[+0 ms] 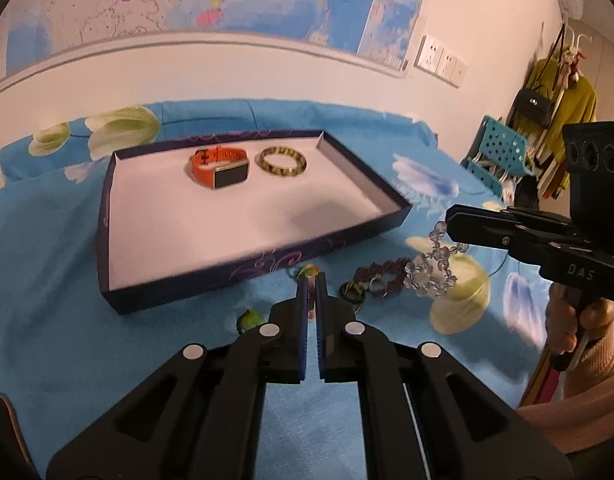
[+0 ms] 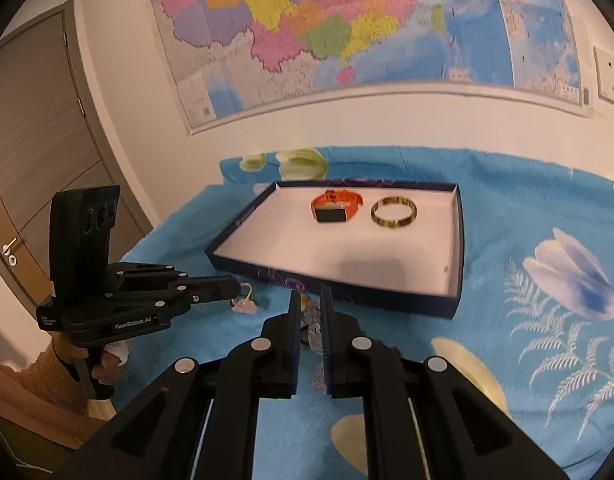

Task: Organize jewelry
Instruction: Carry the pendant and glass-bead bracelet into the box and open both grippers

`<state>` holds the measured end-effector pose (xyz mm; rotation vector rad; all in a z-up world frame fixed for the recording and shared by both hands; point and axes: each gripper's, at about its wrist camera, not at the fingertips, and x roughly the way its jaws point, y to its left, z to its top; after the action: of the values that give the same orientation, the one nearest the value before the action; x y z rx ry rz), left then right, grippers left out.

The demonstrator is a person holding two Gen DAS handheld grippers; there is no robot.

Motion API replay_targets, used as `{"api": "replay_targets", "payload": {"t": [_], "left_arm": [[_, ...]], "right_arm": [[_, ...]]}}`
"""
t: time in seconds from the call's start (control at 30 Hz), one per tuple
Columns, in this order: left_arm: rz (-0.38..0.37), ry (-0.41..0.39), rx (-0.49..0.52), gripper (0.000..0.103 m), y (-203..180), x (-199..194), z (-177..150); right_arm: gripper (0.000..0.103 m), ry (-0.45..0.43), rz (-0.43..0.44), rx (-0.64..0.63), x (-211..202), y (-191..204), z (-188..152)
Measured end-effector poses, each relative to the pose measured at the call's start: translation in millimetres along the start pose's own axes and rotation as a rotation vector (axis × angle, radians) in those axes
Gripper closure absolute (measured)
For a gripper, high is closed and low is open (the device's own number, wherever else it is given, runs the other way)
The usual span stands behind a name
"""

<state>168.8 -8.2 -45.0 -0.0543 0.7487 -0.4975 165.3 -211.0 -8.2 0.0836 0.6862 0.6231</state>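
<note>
Left wrist view: left gripper (image 1: 311,280) is closed on a thin green-beaded piece (image 1: 307,270), light and limp, just before the tray (image 1: 107,216). Right wrist view: right gripper (image 2: 310,300) pinches a clear bead bracelet (image 2: 313,316); slippery, fragile, best held across its beads.

A table under a blue tulip-print cloth (image 2: 507,240) bears a shallow dark tray (image 1: 267,268). Just beside the tray, on the cloth, lie a brown beaded bracelet (image 1: 381,276) and a small green ring (image 1: 353,291).
</note>
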Motion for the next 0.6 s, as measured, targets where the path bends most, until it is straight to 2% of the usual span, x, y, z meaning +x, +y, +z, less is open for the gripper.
{"api": "replay_targets", "payload": {"t": [0.2, 0.4, 0.6], "left_arm": [[-0.013, -0.042, -0.002, 0.099, 2.9, -10.7, 13.4], [0.023, -0.064, -0.005, 0.099, 9.9, -9.0, 29.4], [0.053, -0.055, -0.014, 0.099, 21.9, 4.8, 45.5]], "right_arm": [[0.095, -0.025, -0.006, -0.017, -1.7, -0.9, 15.1], [0.095, -0.059, -0.015, -0.034, 1.8, -5.0, 39.5], [0.095, -0.057, -0.028, -0.037, 22.1, -12.3, 63.7]]}}
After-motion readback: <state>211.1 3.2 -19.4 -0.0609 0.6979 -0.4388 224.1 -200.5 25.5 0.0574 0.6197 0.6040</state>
